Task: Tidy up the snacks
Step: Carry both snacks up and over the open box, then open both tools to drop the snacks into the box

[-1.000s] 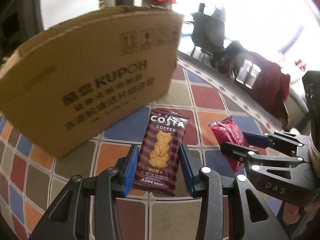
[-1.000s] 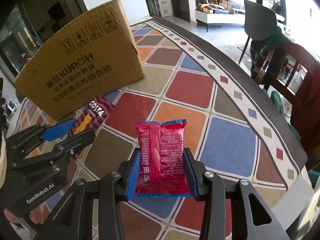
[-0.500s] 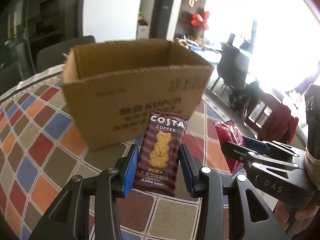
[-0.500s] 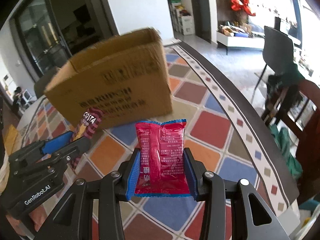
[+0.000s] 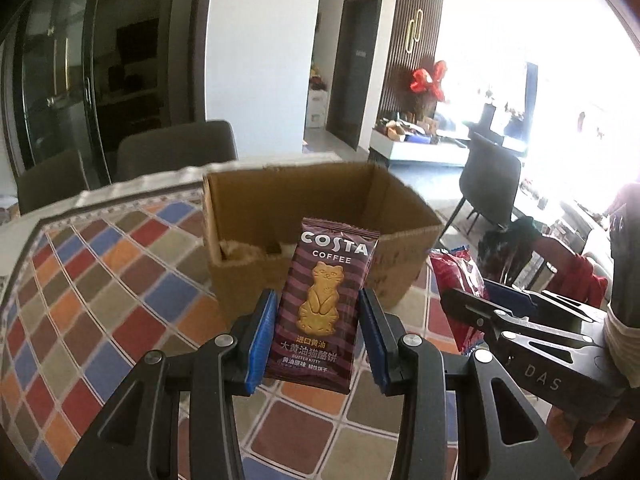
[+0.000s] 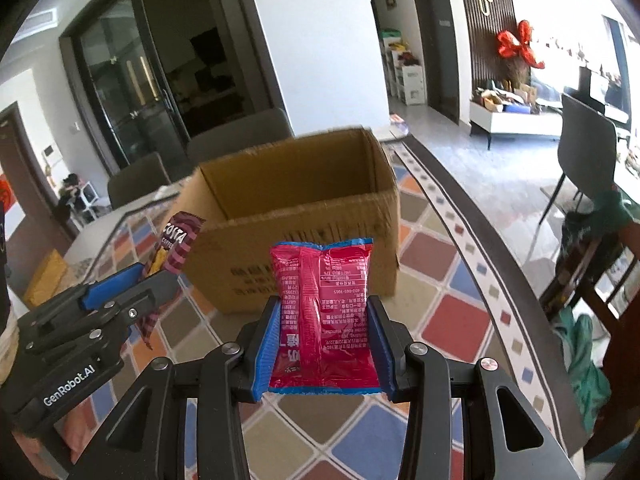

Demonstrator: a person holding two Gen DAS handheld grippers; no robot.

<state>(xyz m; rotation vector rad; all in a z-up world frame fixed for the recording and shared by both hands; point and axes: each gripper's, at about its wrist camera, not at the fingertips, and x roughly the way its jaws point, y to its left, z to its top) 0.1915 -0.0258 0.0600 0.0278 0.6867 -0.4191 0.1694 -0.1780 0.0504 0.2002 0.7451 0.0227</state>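
- Left tongs (image 5: 318, 334) clamped on a purple biscuit packet (image 5: 326, 308), held upright in the air above the bench (image 5: 100, 280).
- Cardboard box (image 6: 296, 220) sits on the bench, top open, straight ahead of both tongs and below packet height.
- Right tongs (image 6: 324, 344) clamped on a red snack bag (image 6: 324, 316), back side facing the camera, also off the bench.
- The two tongs are side by side, near each other, not touching.

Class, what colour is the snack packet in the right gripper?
Bright pink-red snack packet with blue edges; the right wrist view shows it best.
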